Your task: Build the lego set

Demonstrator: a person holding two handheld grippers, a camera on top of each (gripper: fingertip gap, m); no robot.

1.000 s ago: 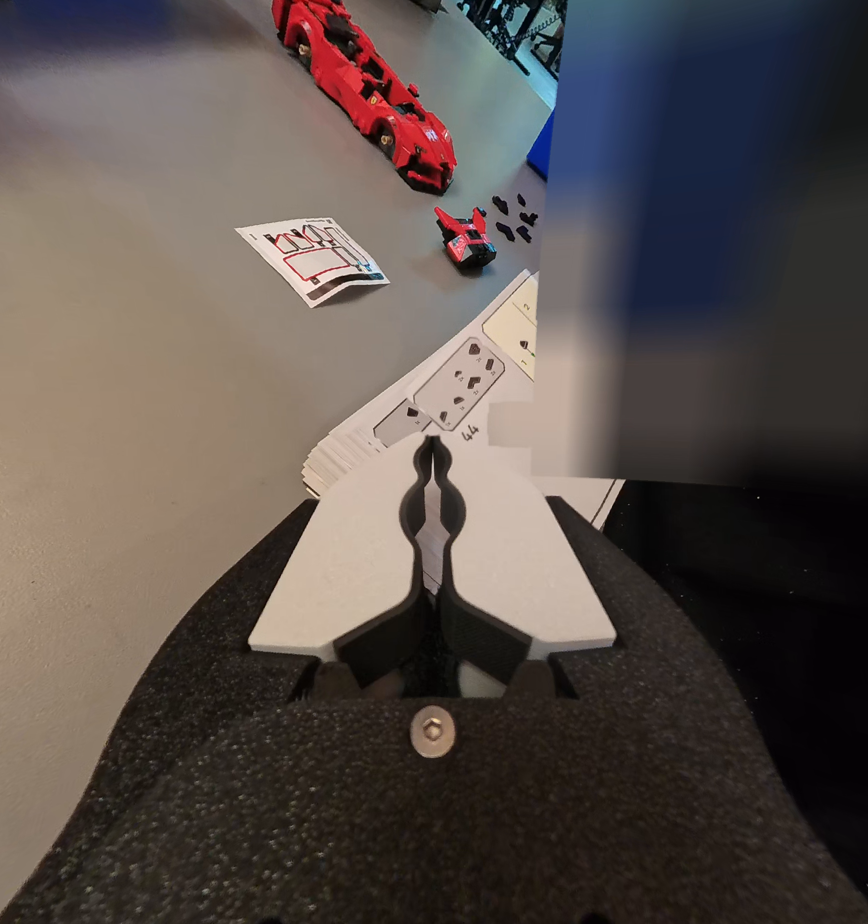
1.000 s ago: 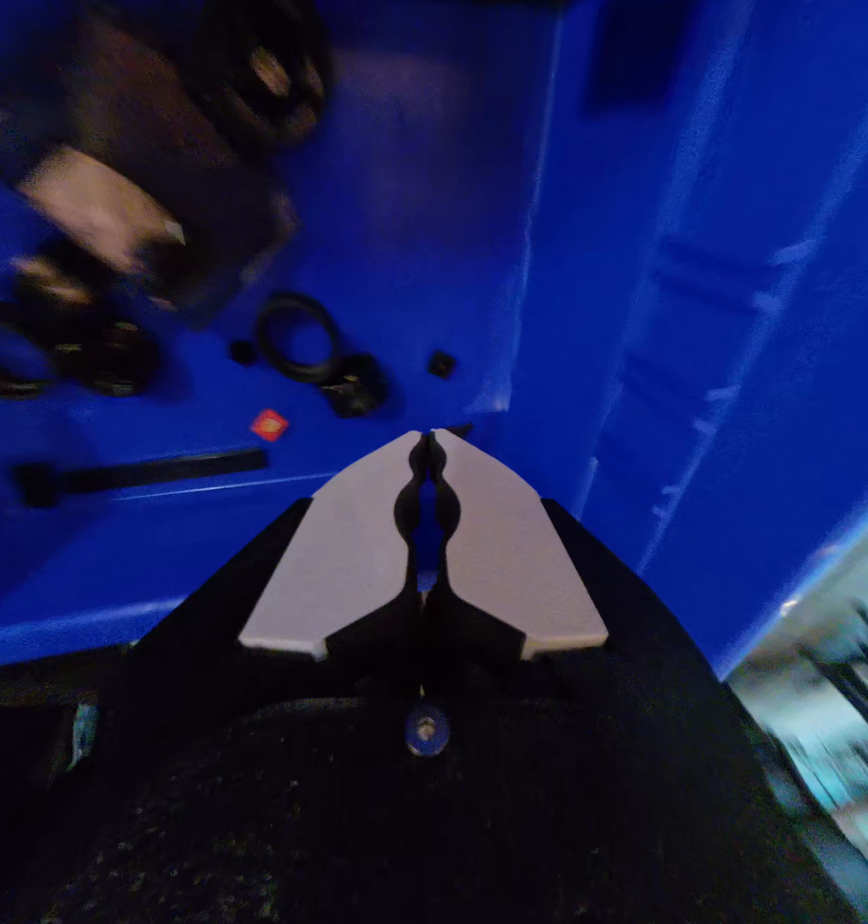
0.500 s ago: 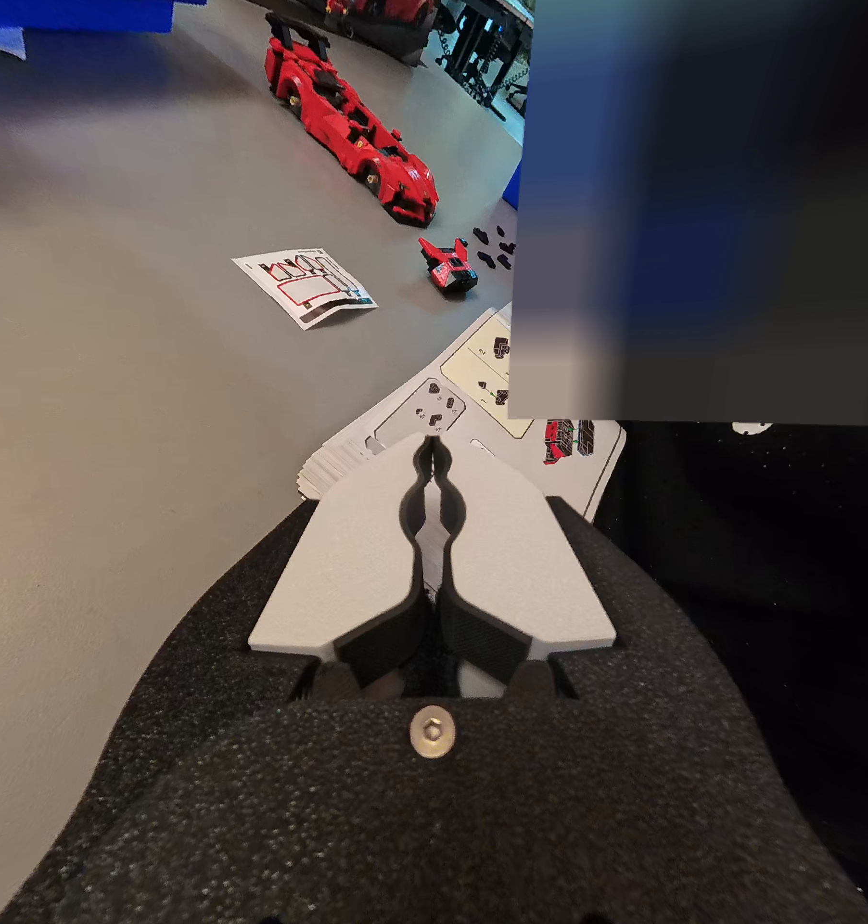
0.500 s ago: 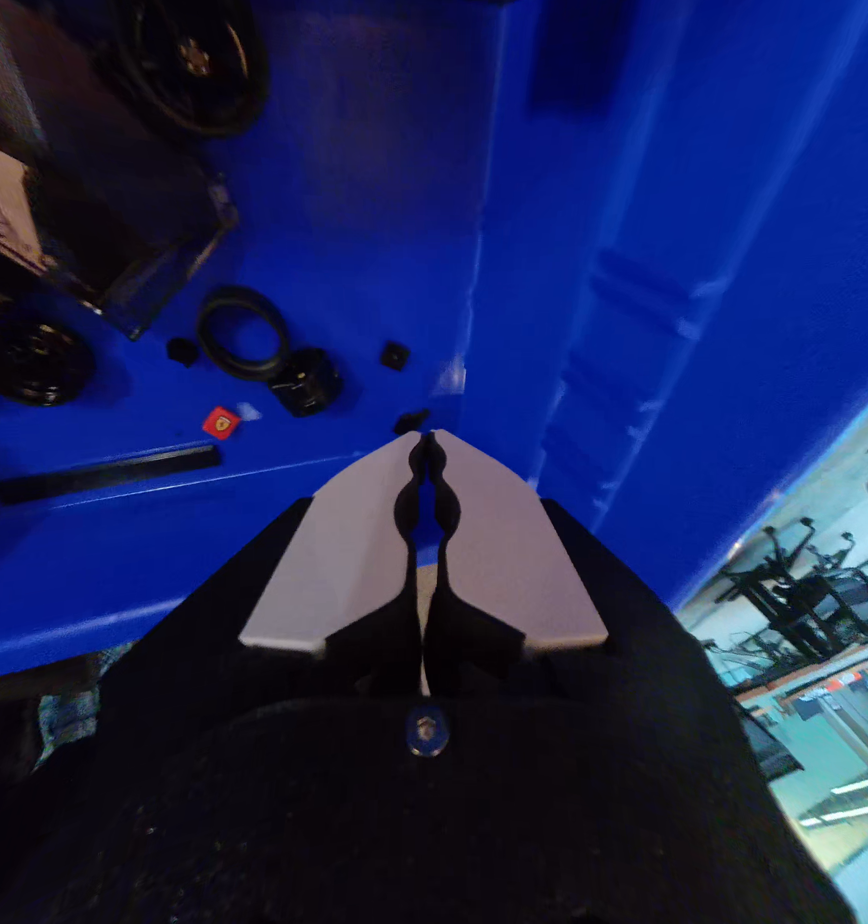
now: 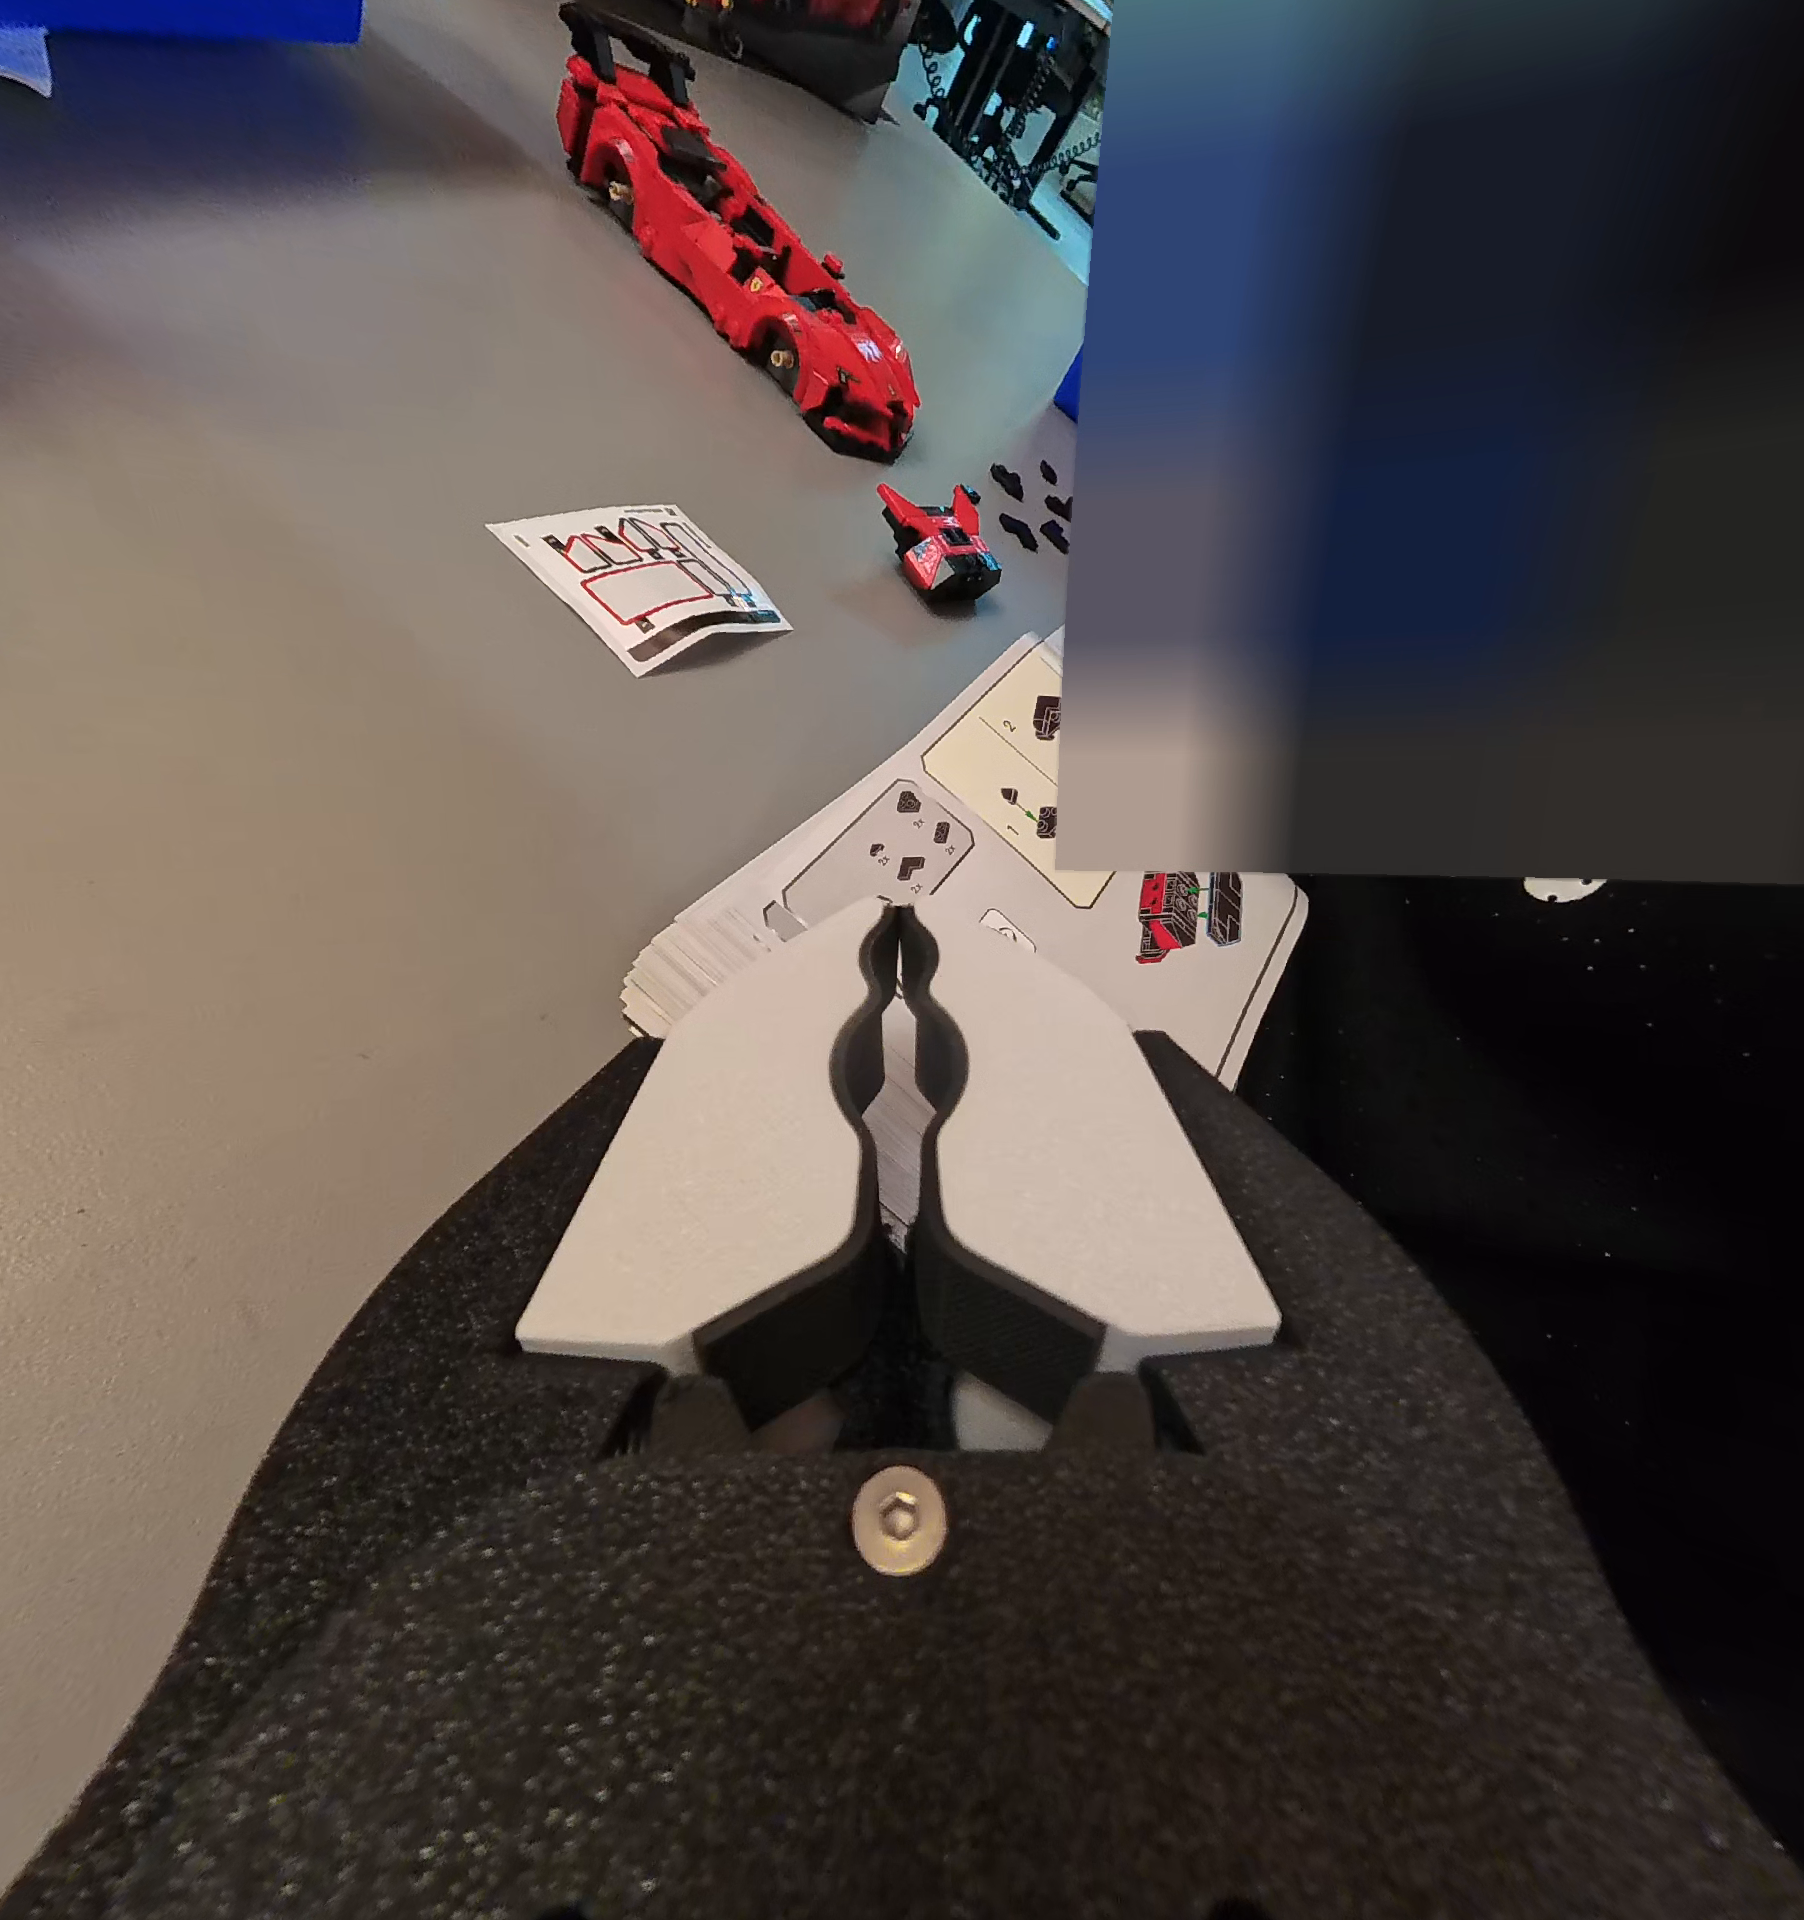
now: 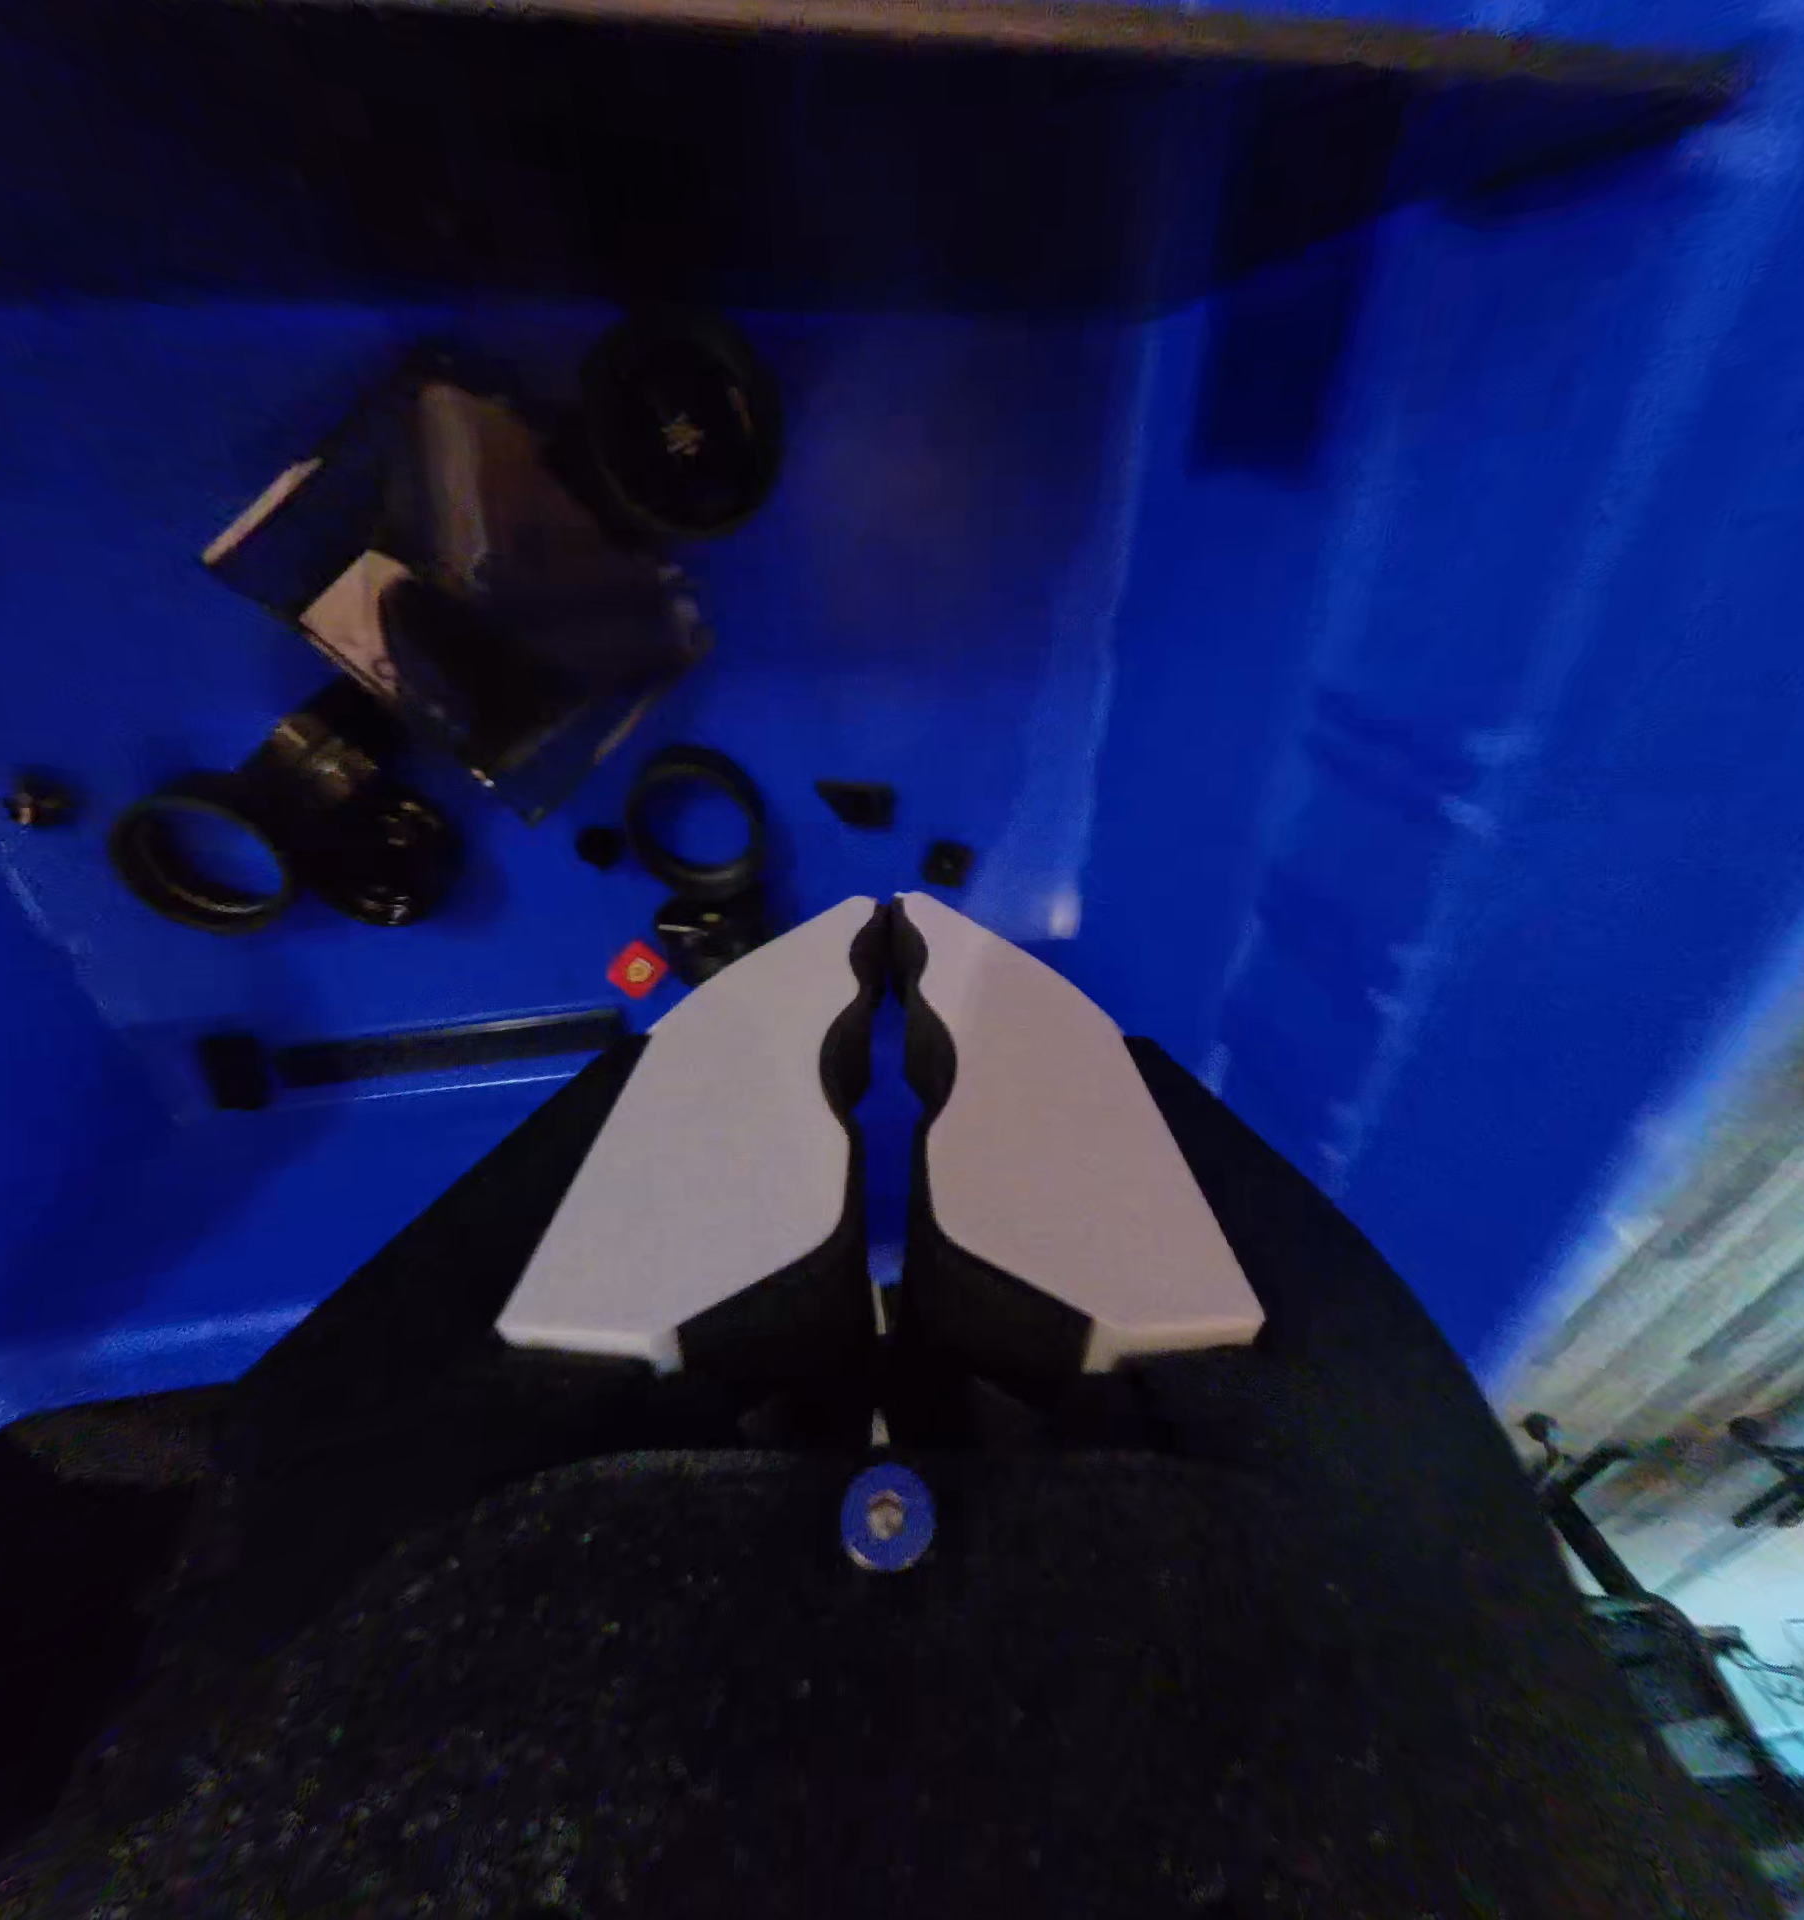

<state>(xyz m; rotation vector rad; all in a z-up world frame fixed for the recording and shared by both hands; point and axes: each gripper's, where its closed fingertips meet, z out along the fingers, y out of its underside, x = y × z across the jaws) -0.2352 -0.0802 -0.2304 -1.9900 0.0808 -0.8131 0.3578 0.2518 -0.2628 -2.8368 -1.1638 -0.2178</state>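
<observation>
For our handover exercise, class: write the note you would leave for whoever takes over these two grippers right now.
Left gripper: shut, empty, above the open instruction booklet on the grey table.
Right gripper: shut, empty, inside the blue bin, over loose black parts: tyre rings, a wheel, a long black piece, a small red tile.
Done: the red car is largely built, but wheels are missing. A small red and black sub-assembly, a few black bits and the sticker sheet lie near it.
Left: pick parts from the bin, fit wheels and the sub-assembly.
</observation>
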